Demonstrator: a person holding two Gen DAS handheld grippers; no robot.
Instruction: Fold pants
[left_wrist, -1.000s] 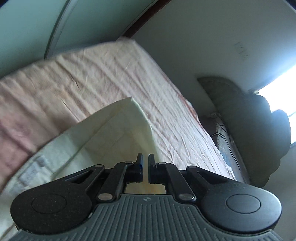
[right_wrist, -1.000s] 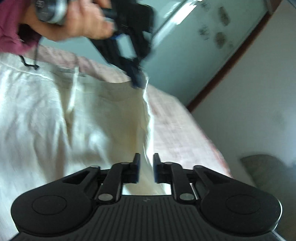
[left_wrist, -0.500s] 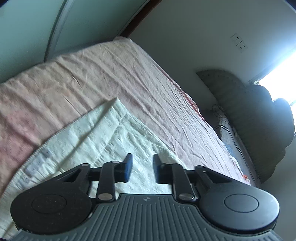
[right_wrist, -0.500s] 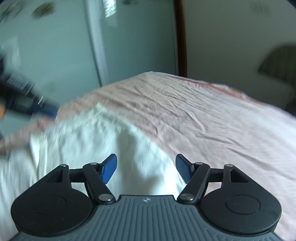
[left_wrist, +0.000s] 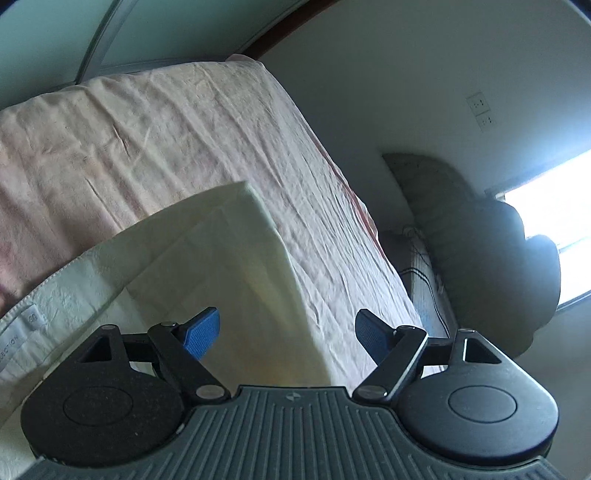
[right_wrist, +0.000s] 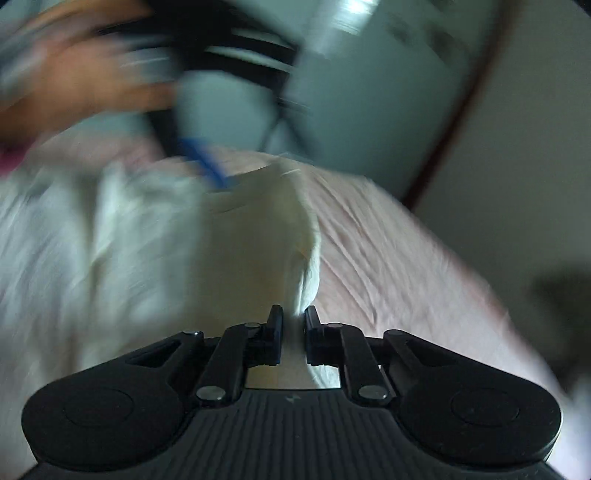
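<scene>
The cream pants (left_wrist: 207, 266) lie on the pink bed sheet (left_wrist: 155, 125), with a folded layer on top and a waistband label at the left edge. My left gripper (left_wrist: 284, 332) is open, blue pads wide apart, just above the folded layer and holding nothing. In the blurred right wrist view, my right gripper (right_wrist: 293, 325) is shut on a raised fold of the pants (right_wrist: 258, 240). The other hand-held gripper (right_wrist: 207, 166) shows there, blurred, over the far end of the pants.
The bed's right edge (left_wrist: 354, 206) drops off toward a white wall. A dark padded chair (left_wrist: 491, 251) stands by a bright window. A pale green wardrobe door (left_wrist: 155, 33) rises behind the bed.
My left gripper has opened wider and let the cloth lie. My right gripper, open half a second ago, has shut on a fold of the pants and swung back left.
</scene>
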